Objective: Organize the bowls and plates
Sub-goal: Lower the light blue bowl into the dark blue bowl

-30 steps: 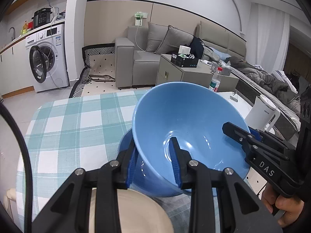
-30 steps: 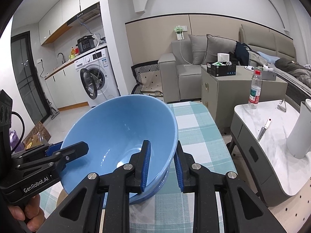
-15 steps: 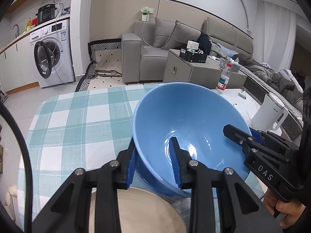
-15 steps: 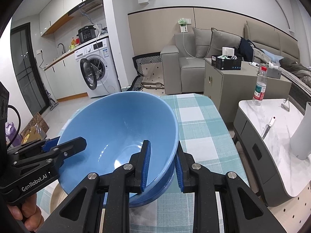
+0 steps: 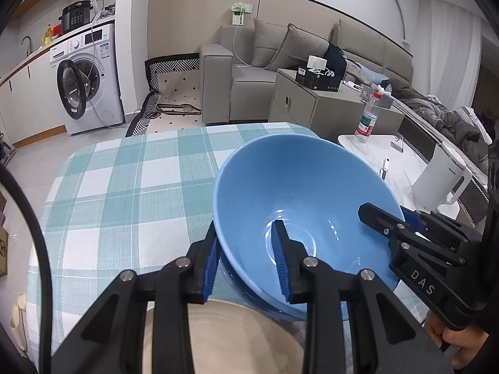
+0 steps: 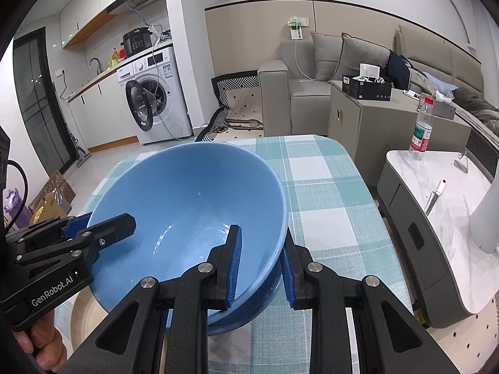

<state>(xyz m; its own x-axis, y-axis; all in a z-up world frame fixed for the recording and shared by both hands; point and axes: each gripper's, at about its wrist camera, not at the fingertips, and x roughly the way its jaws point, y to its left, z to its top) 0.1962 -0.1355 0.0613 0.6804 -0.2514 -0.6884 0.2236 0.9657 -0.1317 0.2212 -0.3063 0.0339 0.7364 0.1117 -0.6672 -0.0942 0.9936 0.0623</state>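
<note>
Both hand-held grippers are clamped on the same blue bowl (image 5: pixel 312 193), one at each side of its rim. In the left wrist view the left hand-held gripper (image 5: pixel 246 260) pinches the rim at about 7 o'clock — one blue pad outside the wall, the other inside. The right hand-held gripper (image 5: pixel 386 221) reaches in from 3 o'clock, with a hand (image 5: pixel 452 339) on its handle.

In the right wrist view the right hand-held gripper (image 6: pixel 260 263) grips the rim at 5 o'clock of the bowl (image 6: pixel 187 205), pads on either side of the wall, and the left one (image 6: pixel 99 227) comes in from 9 o'clock.

The bowl is tilted and sits in a second blue bowl (image 6: pixel 246 314), whose rim shows just beneath it. Both are over the near part of the bench (image 5: pixel 124 193), which carries a teal-and-white checked cloth. A beige plate (image 5: pixel 224 339) lies at 6 o'clock, just beside the bowls, partly hidden by the gripper — whether it touches them I cannot tell.
</note>
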